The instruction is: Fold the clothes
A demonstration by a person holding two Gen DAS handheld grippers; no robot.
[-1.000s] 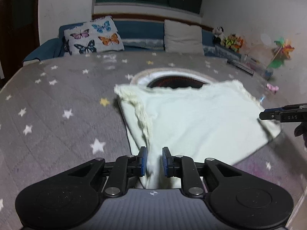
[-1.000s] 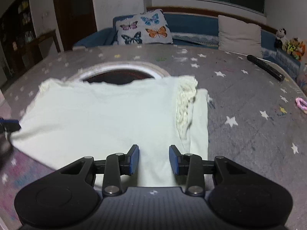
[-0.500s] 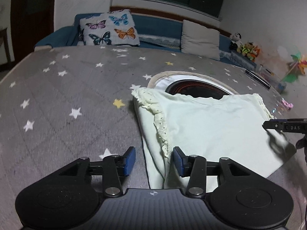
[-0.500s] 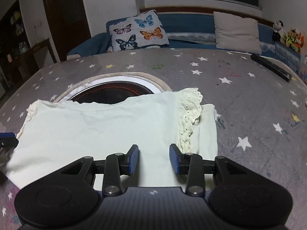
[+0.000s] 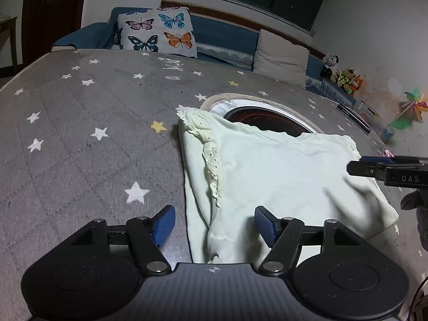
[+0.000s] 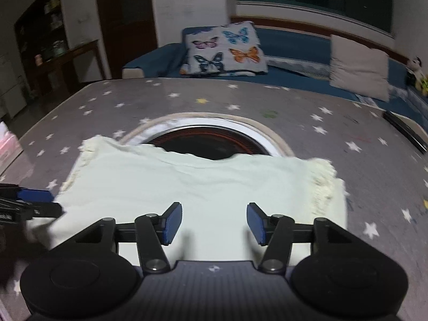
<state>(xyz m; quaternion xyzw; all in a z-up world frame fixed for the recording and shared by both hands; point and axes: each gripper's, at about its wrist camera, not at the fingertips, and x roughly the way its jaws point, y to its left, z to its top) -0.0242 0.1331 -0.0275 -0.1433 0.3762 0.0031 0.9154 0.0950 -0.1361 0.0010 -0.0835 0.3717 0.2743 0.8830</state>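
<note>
A pale yellow-green garment [image 5: 281, 176] with lace trim lies folded flat on the grey star-print tablecloth [image 5: 93, 112]. In the left wrist view my left gripper [image 5: 214, 224] straddles the garment's near left edge. Its jaws are opening and the blue pads stand clear of the cloth. My right gripper [image 6: 214, 222] hovers over the garment's [image 6: 200, 187] near edge, jaws also opening, with nothing pinched. Each gripper shows in the other's view: the right gripper [image 5: 355, 164] at the cloth's right side, the left gripper [image 6: 53, 202] at its left side.
A round dark opening with a white rim [image 6: 208, 139] lies in the table just behind the garment. A black remote [image 6: 404, 131] rests at the far right edge. Beyond the table stand a blue sofa, a butterfly pillow [image 5: 160, 34] and a beige cushion [image 6: 358, 69].
My left jaws have spread wide and let go of the garment's edge. My right jaws have widened too, and that gripper has drawn back from the cloth, which now lies flat.
</note>
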